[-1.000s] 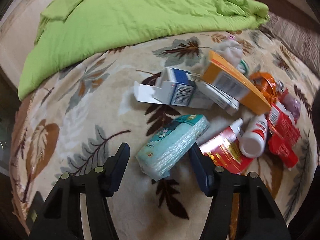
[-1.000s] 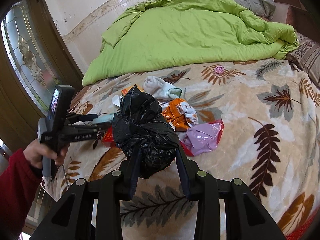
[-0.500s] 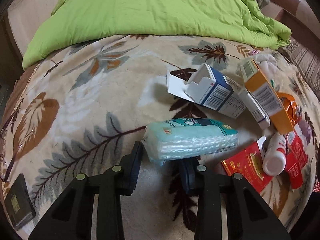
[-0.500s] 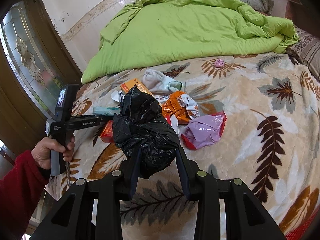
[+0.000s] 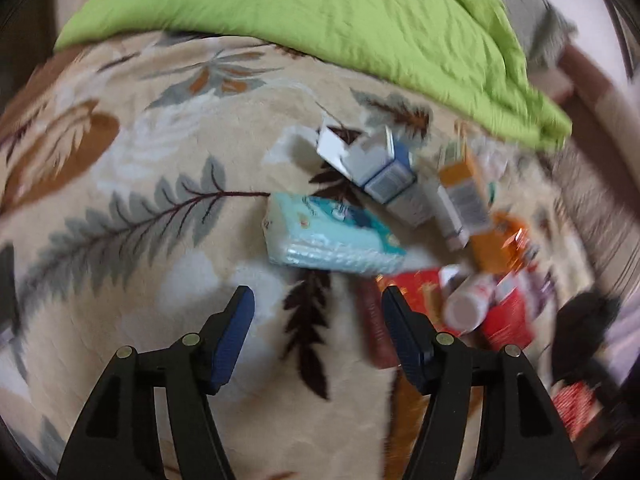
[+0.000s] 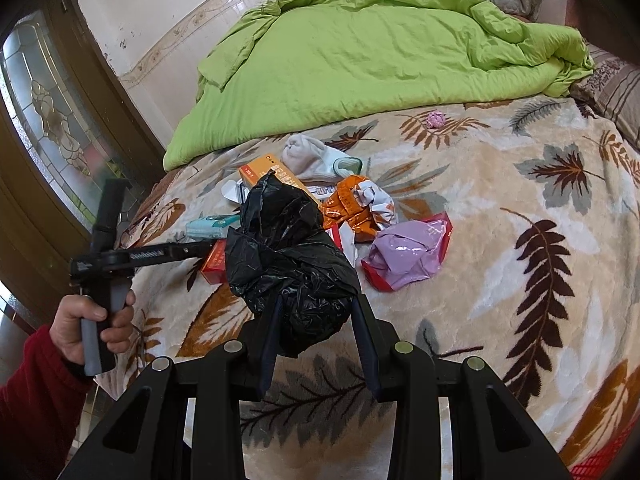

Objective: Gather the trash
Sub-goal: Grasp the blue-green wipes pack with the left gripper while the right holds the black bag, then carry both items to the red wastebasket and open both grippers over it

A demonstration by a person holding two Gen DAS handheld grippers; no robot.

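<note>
Trash lies in a heap on the leaf-patterned blanket (image 5: 160,208). A teal tissue pack (image 5: 332,240) lies just ahead of my left gripper (image 5: 316,300), which is open and empty. Behind the pack are a blue-white carton (image 5: 384,172), an orange box (image 5: 464,188), red packets (image 5: 508,316) and a white bottle (image 5: 468,304). My right gripper (image 6: 316,300) is shut on a crumpled black trash bag (image 6: 288,256), held above the blanket. The right wrist view shows an orange wrapper (image 6: 356,208), a purple packet (image 6: 408,252), a white sock (image 6: 312,156) and the left gripper (image 6: 200,246) beside the tissue pack (image 6: 212,226).
A green duvet (image 6: 360,60) covers the far half of the bed. A small pink paper ball (image 6: 435,119) lies near its edge. A wooden door with patterned glass (image 6: 52,120) stands left of the bed. The person's hand in a red sleeve (image 6: 92,320) holds the left gripper.
My left gripper was shut on the tissue pack half a second ago; now it is open and the pack lies on the blanket ahead of it. The right gripper keeps its hold on the bag.
</note>
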